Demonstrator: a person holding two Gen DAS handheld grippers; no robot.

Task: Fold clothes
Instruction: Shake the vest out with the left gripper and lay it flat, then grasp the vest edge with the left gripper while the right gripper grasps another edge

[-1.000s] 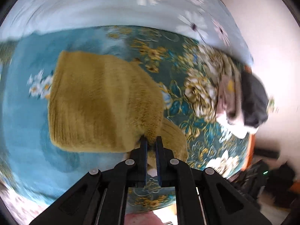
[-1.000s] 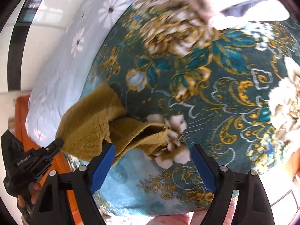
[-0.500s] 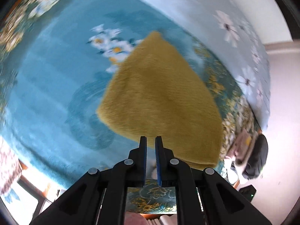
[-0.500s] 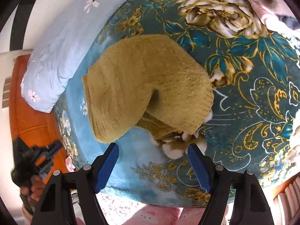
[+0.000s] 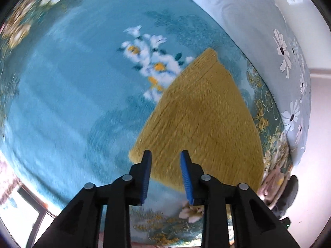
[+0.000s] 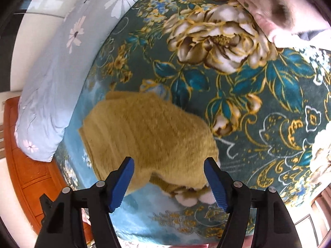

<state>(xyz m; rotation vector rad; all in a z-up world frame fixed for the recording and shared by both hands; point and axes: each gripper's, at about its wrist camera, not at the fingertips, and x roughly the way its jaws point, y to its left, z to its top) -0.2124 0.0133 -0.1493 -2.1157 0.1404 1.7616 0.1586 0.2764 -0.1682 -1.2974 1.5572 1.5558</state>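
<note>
A folded mustard-yellow knit sweater [image 5: 202,124] lies on the teal floral bedspread [image 5: 72,103]. It also shows in the right wrist view [image 6: 149,136], with a lower layer sticking out at its near edge. My left gripper [image 5: 165,157] is open and empty, hovering over the sweater's near edge. My right gripper [image 6: 169,165] is wide open and empty, above the sweater's near edge.
A pale blue daisy-print pillow [image 5: 285,47] lies along the far side, also in the right wrist view [image 6: 51,78]. A pile of other clothes [image 6: 279,8] sits at the top right, also seen in the left wrist view [image 5: 277,186]. An orange wooden bed frame [image 6: 26,165] is at left.
My left gripper was shut on the sweater a second ago, pulled clear, and has now opened. The sweater got folded over and lies flat. My right gripper moved closer above it.
</note>
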